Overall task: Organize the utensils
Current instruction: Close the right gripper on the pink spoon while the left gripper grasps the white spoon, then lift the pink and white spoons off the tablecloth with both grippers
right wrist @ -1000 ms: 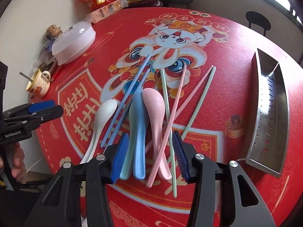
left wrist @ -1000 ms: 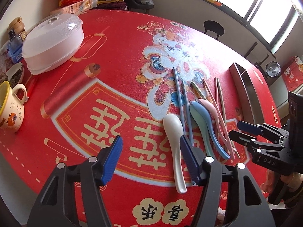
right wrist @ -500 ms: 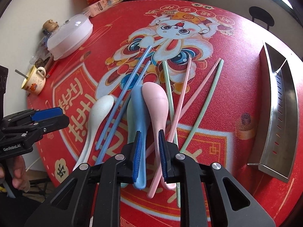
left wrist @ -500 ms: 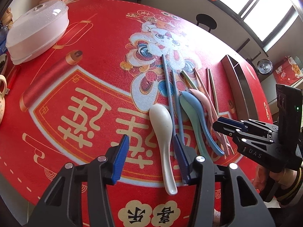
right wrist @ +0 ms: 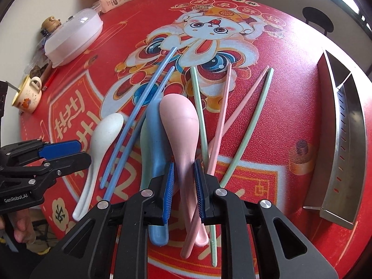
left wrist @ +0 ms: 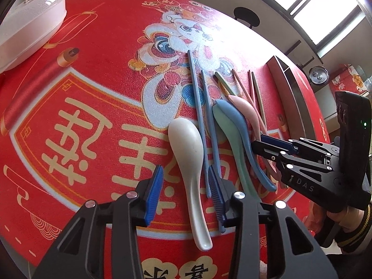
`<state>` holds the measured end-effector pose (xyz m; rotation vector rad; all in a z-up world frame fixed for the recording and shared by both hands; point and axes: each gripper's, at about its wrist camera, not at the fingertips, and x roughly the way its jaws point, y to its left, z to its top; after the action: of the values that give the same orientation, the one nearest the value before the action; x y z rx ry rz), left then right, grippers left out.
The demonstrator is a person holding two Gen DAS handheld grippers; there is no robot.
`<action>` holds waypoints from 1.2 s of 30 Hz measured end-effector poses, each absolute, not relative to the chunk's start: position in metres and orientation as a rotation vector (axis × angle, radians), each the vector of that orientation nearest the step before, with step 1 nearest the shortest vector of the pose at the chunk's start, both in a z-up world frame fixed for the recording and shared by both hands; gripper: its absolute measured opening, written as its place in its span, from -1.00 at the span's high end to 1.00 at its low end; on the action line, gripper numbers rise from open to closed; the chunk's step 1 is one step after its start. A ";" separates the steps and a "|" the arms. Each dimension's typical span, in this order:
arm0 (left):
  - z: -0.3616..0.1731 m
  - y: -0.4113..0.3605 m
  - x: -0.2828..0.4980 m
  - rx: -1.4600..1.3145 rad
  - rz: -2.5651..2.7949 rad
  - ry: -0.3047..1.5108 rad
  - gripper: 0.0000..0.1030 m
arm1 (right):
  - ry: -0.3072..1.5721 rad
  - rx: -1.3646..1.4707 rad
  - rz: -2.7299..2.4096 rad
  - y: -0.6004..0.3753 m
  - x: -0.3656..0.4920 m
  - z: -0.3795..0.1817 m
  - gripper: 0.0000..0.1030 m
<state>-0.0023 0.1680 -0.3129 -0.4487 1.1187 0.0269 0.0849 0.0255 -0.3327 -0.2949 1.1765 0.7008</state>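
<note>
While the pink spoon (right wrist: 180,125) lies on the red mat (right wrist: 279,125) in the utensil pile, its handle runs between my right gripper (right wrist: 183,186) pads, which look clenched on it or nearly so; I can't confirm contact. Blue spoon (right wrist: 154,139) sits just beside it on the left, touching, with pink chopsticks (right wrist: 222,121) and green chopsticks (right wrist: 246,127) crossing on the right. White spoon (left wrist: 188,153) lies apart to the left, handle between my left gripper (left wrist: 184,193) fingers, jaws spread wide, gripping nothing. Steel tray (right wrist: 344,127) sits well apart at the mat's right edge. Step in hand, my read: grasp on the pink spoon, sorting barely started. Next move needs a firm pinch, a straight lift clear of the chopsticks, then carry to the tray; risk is dragging a chopstick along.
</note>
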 end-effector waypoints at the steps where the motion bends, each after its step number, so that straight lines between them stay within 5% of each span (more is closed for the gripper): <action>1: -0.314 0.167 -0.001 -0.448 0.027 1.122 0.25 | 1.178 -0.293 0.699 0.025 0.085 -0.333 0.66; 16: -0.324 0.170 0.007 -0.432 0.012 1.115 0.38 | 1.183 -0.266 0.683 0.019 0.087 -0.334 0.66; 18: -0.324 0.167 0.008 -0.434 -0.011 1.130 0.56 | 1.184 -0.263 0.684 0.019 0.087 -0.334 0.66; 36: -0.322 0.150 0.002 -0.390 -0.073 1.142 0.82 | 1.191 -0.240 0.693 0.016 0.087 -0.333 0.66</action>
<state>0.0015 0.1504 -0.3216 -0.3904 1.1420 -0.0729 0.0873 0.0159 -0.3332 -0.2403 1.1911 0.6926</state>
